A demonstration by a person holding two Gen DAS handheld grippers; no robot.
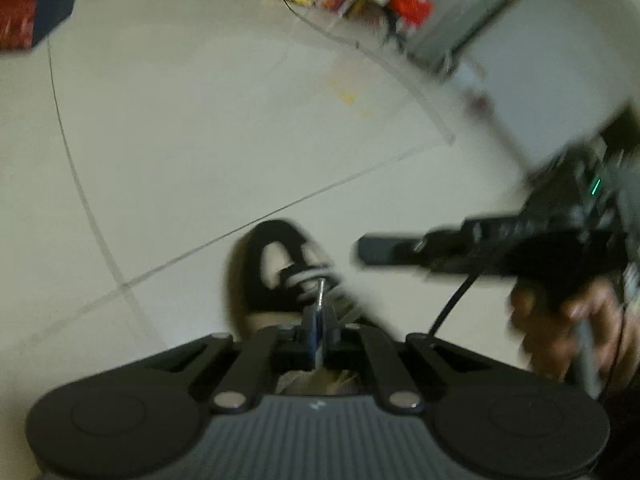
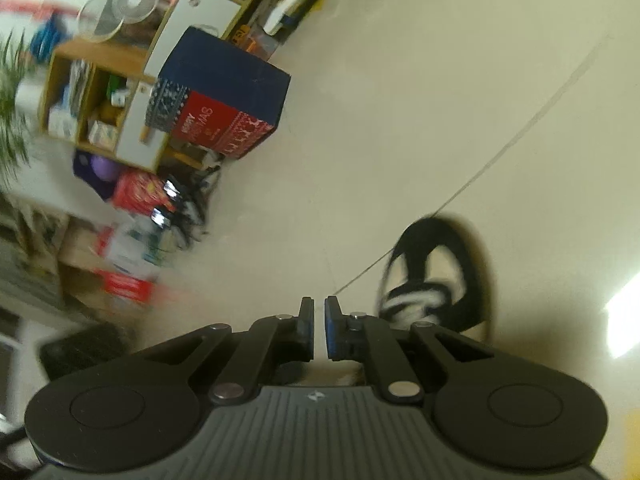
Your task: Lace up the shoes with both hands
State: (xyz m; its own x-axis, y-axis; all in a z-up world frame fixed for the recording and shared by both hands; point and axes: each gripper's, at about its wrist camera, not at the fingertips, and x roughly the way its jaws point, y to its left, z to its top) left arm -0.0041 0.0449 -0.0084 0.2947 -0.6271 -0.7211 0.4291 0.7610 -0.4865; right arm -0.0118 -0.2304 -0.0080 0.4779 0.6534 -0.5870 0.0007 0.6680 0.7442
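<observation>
A black and white shoe (image 1: 280, 272) sits on the pale floor (image 1: 180, 140), out in the open, away from the floor's edges. A thin line in the floor runs just past its toe. White laces cross the front of the shoe.

The left gripper (image 1: 319, 320) is just above the shoe. Its two fingers are pressed together on the lace tip (image 1: 320, 294), a thin stick-like end that pokes up out of the pinch. I think the step in hand is pulling or threading this lace end. Both pictures are blurry, so I cannot tell which hole it came from or how many holes are filled.

To the right, the person's hand (image 1: 568, 328) holds the right gripper (image 2: 319, 328), off to the side of the shoe. In its own view the fingers stand a little apart, with nothing between them.

Next, I think the empty right gripper needs to come in close to the laces and take hold, while the left one keeps its pinch tight so the tip does not slip.
</observation>
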